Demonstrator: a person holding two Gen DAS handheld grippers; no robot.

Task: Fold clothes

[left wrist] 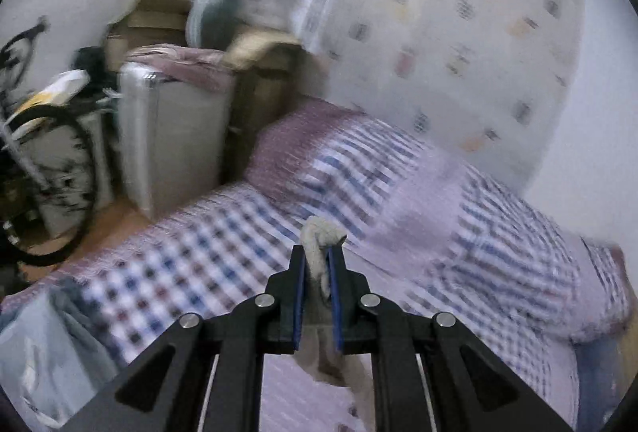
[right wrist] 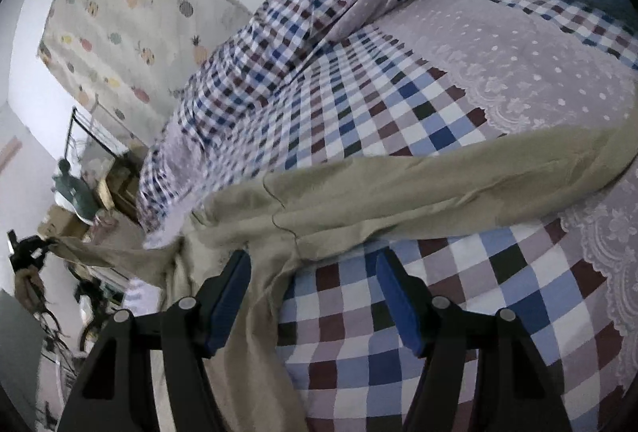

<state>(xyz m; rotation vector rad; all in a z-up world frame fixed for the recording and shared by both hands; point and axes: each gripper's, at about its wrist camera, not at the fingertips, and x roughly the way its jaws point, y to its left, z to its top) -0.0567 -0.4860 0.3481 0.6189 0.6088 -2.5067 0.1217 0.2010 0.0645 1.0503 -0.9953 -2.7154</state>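
Note:
A beige garment point(right wrist: 398, 188) lies stretched across the checkered bedspread point(right wrist: 398, 121) in the right wrist view, one end hanging off the bed's left side. My right gripper point(right wrist: 313, 264) is open; the cloth's hanging part passes between its blue pads point(right wrist: 229, 296), untouched as far as I can see. My left gripper point(left wrist: 321, 252) is shut on a bunched end of the beige garment point(left wrist: 319, 236) and holds it above the bed. The left gripper also shows far left in the right wrist view point(right wrist: 28, 248), pulling the cloth taut.
A folded checkered quilt point(right wrist: 279, 33) lies along the bed by the wall. A silver suitcase point(left wrist: 171, 141), cardboard boxes point(left wrist: 155, 5) and a bicycle point(left wrist: 44, 152) stand beside the bed. A fruit-print curtain point(left wrist: 470, 25) hangs behind. A grey bag point(left wrist: 44, 344) sits at the lower left.

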